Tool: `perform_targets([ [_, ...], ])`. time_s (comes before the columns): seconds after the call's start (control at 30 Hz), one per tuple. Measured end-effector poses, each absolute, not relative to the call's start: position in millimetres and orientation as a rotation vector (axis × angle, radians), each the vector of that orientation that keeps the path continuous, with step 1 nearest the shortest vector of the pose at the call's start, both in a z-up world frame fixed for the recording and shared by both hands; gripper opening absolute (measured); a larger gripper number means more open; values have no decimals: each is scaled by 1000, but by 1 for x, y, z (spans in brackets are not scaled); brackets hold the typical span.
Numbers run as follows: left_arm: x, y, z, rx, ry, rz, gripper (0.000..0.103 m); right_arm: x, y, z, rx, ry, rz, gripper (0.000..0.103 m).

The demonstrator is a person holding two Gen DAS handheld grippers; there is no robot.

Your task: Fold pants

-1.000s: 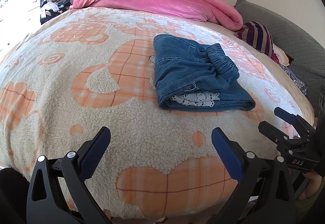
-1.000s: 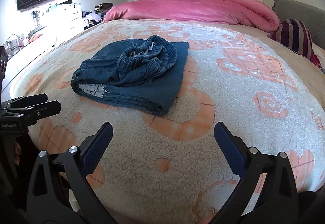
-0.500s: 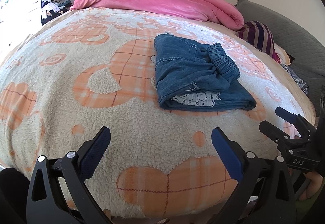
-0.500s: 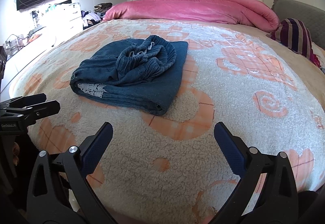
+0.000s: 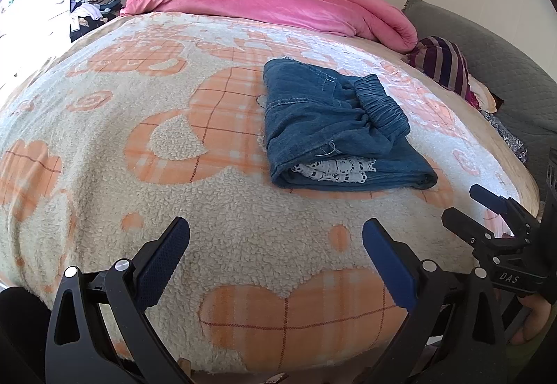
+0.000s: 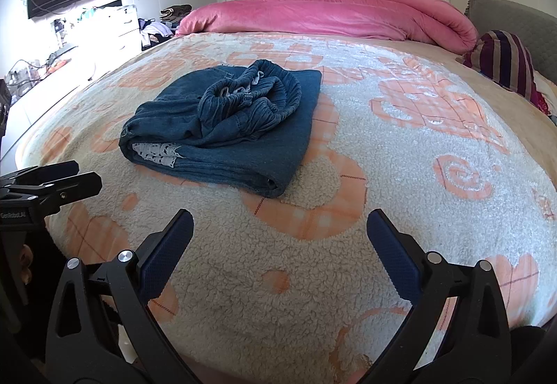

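The soft, limp denim pants [image 5: 334, 126] lie folded on the blanket [image 5: 104, 140] at one o'clock of the left gripper [image 5: 275, 258], both it and the right gripper [image 6: 278, 252] spread and empty; pinch thick folded edges, not loose waistband.

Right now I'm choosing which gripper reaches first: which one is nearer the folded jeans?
Neither clearly. The left gripper sits open, back and left of the folded jeans; the right gripper sits open, back and right.
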State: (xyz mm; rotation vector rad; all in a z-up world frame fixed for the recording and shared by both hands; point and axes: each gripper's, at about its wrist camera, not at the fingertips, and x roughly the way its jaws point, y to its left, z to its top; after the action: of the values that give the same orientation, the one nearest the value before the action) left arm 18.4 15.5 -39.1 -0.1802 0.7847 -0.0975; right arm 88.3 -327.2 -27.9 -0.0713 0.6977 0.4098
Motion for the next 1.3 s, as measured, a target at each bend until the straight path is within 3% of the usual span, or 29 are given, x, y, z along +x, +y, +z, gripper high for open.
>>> perform_targets([
  [1.3,32,36,-26,-206,763,-42,99,99,-339,-31,-42,735,338,94],
])
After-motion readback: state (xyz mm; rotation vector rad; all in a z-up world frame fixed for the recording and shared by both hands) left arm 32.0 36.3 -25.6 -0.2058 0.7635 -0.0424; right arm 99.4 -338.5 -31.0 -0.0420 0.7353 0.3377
